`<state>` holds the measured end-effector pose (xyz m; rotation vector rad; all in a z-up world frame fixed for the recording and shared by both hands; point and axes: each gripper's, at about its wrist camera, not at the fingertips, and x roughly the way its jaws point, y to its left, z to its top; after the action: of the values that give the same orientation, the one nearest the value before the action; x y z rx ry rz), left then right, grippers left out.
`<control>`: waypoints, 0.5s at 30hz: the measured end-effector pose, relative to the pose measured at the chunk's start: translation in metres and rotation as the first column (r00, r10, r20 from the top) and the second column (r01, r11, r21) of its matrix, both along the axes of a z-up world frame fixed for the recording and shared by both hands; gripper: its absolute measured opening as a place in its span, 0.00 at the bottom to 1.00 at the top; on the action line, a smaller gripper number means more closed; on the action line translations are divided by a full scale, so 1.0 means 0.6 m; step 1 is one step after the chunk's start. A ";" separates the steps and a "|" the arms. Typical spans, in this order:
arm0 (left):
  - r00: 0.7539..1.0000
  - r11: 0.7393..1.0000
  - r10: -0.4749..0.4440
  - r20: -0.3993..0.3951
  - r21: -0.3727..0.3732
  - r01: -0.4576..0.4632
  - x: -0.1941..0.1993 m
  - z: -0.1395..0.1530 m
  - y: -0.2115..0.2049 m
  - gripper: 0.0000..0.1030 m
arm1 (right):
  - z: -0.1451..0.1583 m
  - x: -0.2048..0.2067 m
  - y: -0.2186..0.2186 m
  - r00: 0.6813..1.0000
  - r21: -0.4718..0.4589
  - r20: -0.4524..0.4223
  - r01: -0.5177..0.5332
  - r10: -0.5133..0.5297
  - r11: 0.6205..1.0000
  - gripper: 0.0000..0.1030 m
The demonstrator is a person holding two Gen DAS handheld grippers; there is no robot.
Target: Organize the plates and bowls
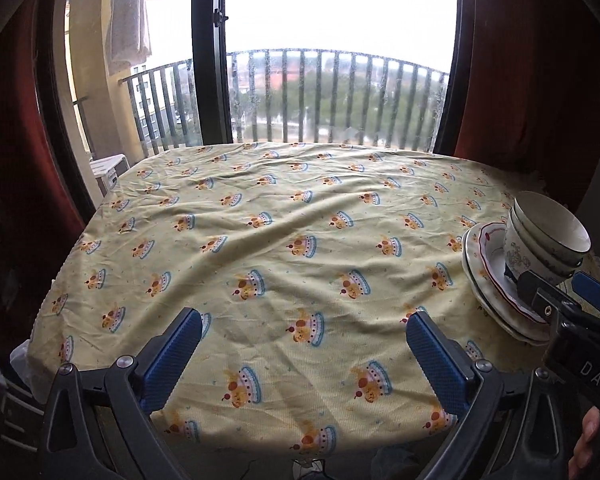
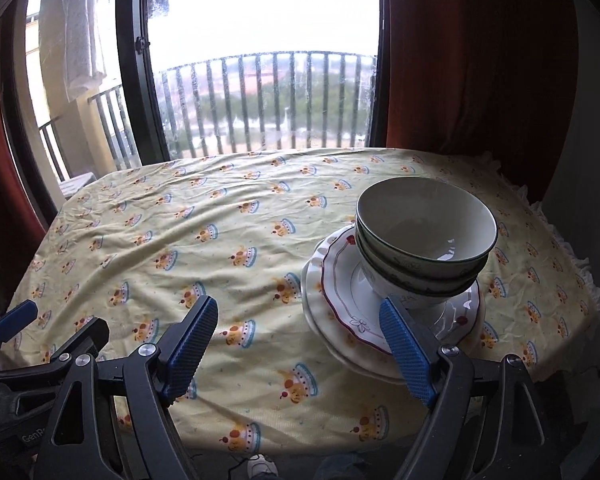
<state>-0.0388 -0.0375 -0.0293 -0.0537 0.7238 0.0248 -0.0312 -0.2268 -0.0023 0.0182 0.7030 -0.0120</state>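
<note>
**Dishes Stacked, Grippers Empty**

Both grippers are held spread wide with nothing between the blue pads. The left gripper [image 1: 304,344] is aimed at bare cloth. The right gripper [image 2: 300,336] is held just in front of the dishes, and no dish is pinched.

White bowls with green rims [image 2: 426,240] are nested together on white plates with wavy red edges [image 2: 340,288]. One neat pile is made, near the right side of the tabletop. No loose dishes are seen, so the job looks nearly done or done.

The tabletop is covered by a wrinkled yellow cloth with little cake pictures [image 1: 260,216]. Behind it, a big window [image 1: 340,20], a grey balcony railing [image 1: 340,92] and dark red curtains [image 2: 480,60] are seen.
</note>
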 end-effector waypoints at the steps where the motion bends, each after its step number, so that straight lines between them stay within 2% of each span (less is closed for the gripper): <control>1: 1.000 1.000 0.010 0.015 -0.009 -0.009 -0.006 0.002 0.005 1.00 | -0.003 -0.003 0.002 1.000 0.005 0.001 0.005 -0.005 1.000 0.86; 4: 0.999 0.999 0.024 0.027 -0.032 -0.023 -0.008 0.002 0.014 1.00 | -0.012 -0.016 0.008 1.000 0.023 -0.006 0.018 -0.018 1.000 0.88; 15: 1.000 1.000 0.011 0.028 -0.019 -0.011 -0.016 0.000 0.013 1.00 | -0.010 -0.037 0.016 0.999 0.024 0.020 0.027 -0.027 0.999 0.91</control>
<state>-0.0484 -0.0297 -0.0293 -0.0759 0.6956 0.0277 -0.0534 -0.2175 -0.0082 0.0502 0.6822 -0.0296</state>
